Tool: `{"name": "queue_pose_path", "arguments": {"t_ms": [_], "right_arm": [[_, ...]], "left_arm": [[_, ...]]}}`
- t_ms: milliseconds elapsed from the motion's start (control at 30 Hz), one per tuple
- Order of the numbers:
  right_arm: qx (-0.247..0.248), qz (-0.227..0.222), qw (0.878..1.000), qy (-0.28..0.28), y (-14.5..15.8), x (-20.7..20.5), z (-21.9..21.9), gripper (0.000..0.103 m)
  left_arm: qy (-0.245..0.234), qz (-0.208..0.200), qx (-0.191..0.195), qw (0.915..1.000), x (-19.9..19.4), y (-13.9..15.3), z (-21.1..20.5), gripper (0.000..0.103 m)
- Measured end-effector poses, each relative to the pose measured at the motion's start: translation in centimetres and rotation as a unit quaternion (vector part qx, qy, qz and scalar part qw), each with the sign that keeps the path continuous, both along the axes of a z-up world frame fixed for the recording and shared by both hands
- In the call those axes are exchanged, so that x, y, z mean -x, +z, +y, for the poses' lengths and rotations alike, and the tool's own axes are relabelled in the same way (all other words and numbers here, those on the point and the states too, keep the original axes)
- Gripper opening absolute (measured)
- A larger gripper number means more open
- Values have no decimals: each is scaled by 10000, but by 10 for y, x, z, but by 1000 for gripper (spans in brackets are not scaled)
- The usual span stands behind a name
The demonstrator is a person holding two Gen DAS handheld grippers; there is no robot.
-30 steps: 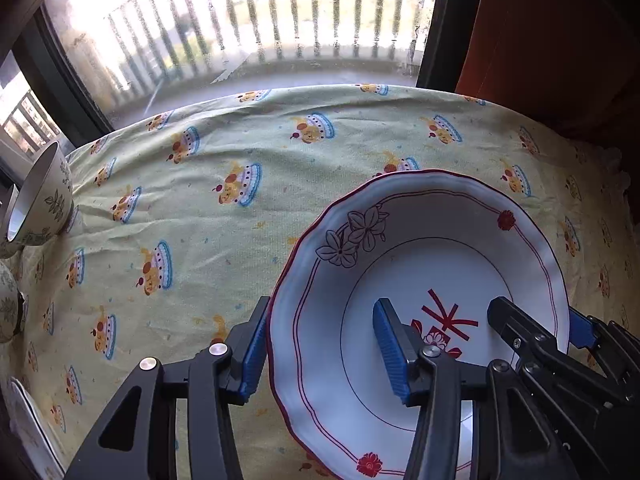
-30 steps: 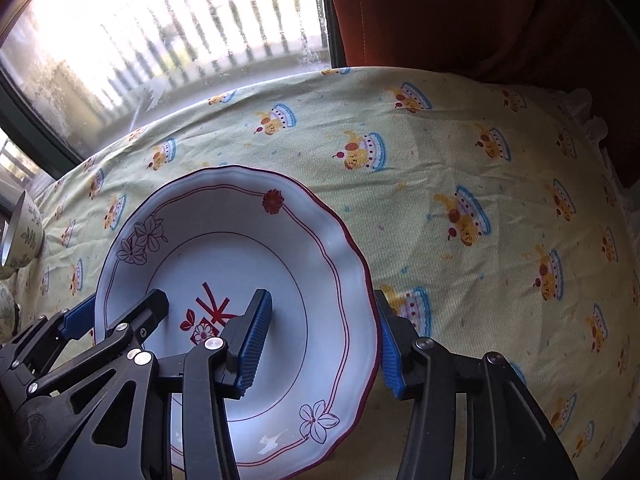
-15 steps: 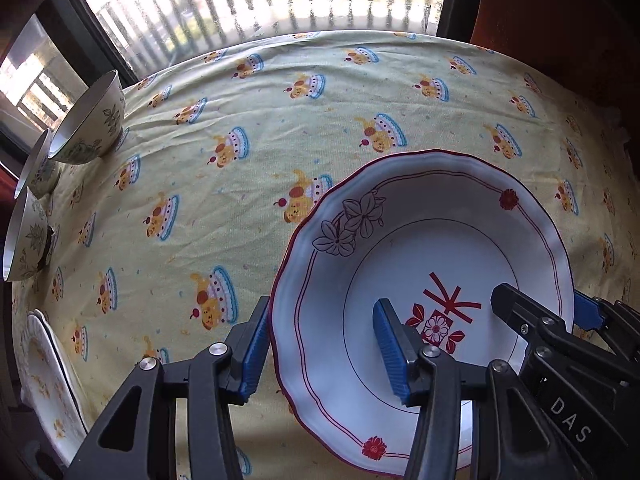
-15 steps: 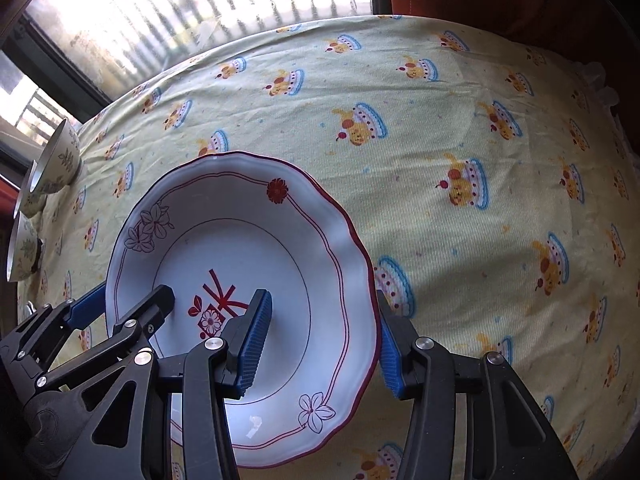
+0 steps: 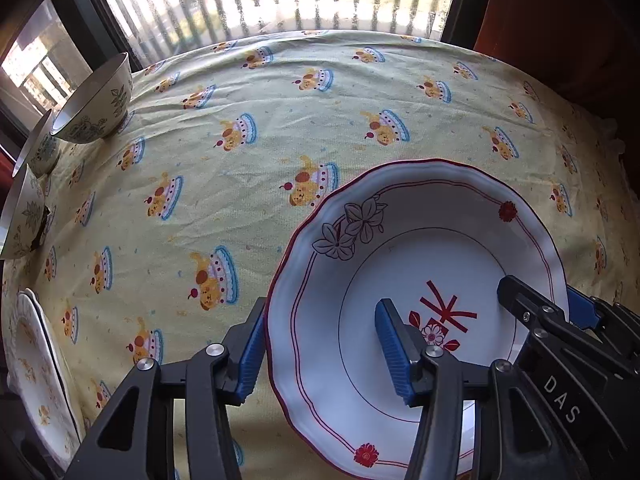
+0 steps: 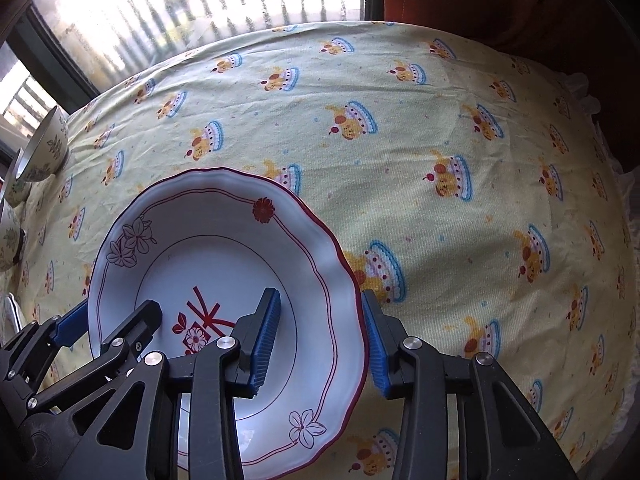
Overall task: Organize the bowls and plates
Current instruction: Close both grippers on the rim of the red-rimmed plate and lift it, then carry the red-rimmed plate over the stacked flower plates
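Straddling plate (image 5: pixel 424 264) rim: left gripper (image 5: pixel 320 354) unclenched | right gripper (image 6: pixel 320 338) closing, pads apart | tablecloth (image 6: pixel 460 128) bare beyond

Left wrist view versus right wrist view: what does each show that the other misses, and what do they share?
Only the left wrist view shows the stacked plates at the table's left edge clearly, and the red flower on the plate's near rim. Only the right wrist view shows the outlined flower on that rim and the cloth's frilled edge at the right. Both show the plate, the left gripper and the right gripper each straddling its rim, the right's jaws closing, plus the bowls and cloth.
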State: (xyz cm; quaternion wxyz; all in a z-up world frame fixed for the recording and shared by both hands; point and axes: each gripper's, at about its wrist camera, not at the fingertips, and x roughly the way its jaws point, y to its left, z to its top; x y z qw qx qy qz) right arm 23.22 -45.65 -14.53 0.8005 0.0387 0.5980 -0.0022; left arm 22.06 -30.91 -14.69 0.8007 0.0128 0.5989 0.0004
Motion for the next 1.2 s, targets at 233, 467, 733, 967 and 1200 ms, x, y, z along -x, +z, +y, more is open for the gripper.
{"name": "queue_pose_path", "arguments": {"t_ms": [233, 467, 733, 967, 1200], "right_arm": [[45, -25, 10000, -32, 12, 17, 15, 44], [104, -204, 9997, -126, 32, 39, 42, 44], [196, -319, 9989, -267, 55, 66, 90, 44], [105, -311, 9991, -254, 65, 84, 136, 44], [115, -359, 9990, -255, 70, 98, 181, 44]], "left_arm": [[-28, -227, 39, 9997, 12, 20, 18, 54], [-135, -365, 152, 9991, 36, 38, 49, 54], [-175, -459, 289, 9984, 57, 59, 98, 54], [-128, -593, 338, 9976, 70, 72, 145, 54], [-94, -646, 422, 9970, 83, 77, 188, 54]]}}
